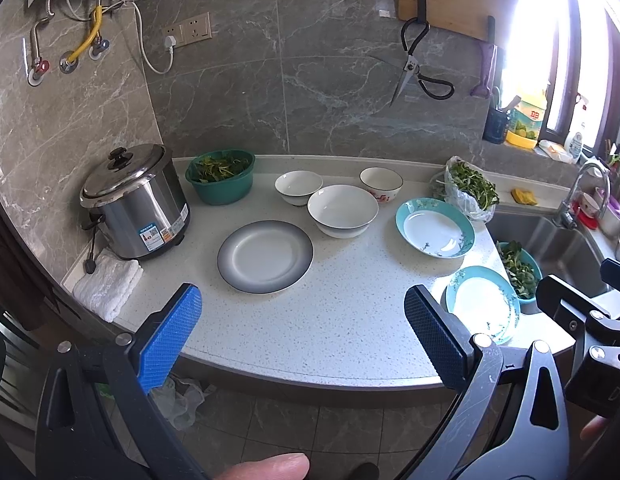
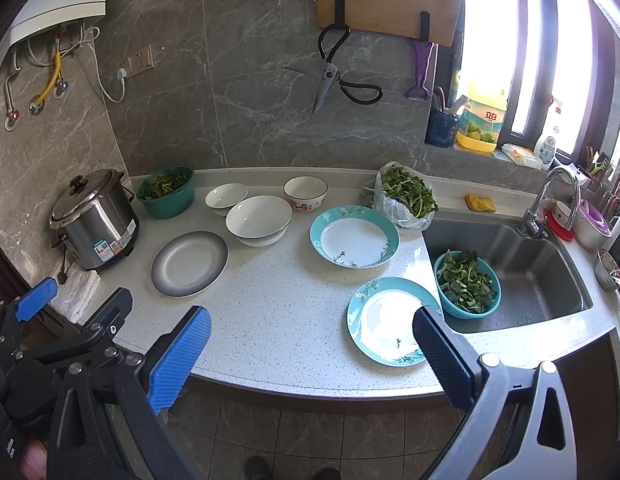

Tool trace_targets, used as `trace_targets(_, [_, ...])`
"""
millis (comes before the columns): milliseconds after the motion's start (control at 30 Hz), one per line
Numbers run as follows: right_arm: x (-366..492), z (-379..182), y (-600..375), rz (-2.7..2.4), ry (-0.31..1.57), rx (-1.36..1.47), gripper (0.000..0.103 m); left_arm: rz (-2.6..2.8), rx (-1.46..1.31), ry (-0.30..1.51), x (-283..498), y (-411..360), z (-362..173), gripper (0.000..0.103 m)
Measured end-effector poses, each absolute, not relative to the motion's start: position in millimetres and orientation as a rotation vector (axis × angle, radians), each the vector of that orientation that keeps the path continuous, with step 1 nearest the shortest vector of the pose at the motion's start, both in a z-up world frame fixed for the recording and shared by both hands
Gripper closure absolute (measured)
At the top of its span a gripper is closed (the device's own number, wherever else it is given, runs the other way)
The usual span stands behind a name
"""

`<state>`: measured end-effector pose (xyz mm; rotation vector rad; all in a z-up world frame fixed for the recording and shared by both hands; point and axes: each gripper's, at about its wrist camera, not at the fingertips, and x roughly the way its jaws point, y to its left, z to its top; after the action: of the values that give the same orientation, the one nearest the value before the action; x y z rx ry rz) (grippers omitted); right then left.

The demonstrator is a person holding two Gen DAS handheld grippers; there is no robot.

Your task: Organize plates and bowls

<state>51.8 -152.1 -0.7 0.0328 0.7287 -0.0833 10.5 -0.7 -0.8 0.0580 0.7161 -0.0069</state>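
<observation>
On the white counter [image 1: 330,320] lie a grey-rimmed plate [image 1: 265,256] [image 2: 189,263], a far teal plate [image 1: 435,227] [image 2: 354,236] and a near teal plate [image 1: 483,304] [image 2: 390,320] at the front edge by the sink. Behind them stand a large white bowl [image 1: 343,210] [image 2: 258,221], a small white bowl [image 1: 298,187] [image 2: 226,199] and a red-patterned bowl [image 1: 381,184] [image 2: 305,193]. My left gripper [image 1: 302,316] is open and empty, held before the counter's front edge. My right gripper [image 2: 310,336] is open and empty, its right finger over the near teal plate.
A steel cooker [image 1: 136,204] and folded white towel [image 1: 108,282] sit at the left. A green basin of leaves [image 1: 221,176] stands at the back, a bag of greens [image 2: 406,196] by the sink [image 2: 530,276], which holds a teal basket of leaves [image 2: 468,284]. Scissors [image 2: 334,76] hang on the wall.
</observation>
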Motion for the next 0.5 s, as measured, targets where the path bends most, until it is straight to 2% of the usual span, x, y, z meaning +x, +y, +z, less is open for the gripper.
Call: trace_targets(500, [54.2,-0.8,-153.0,-0.082,0.733,0.031,0.000,-0.015,0.058,0.720,14.6,-1.4,-2.1,0.000])
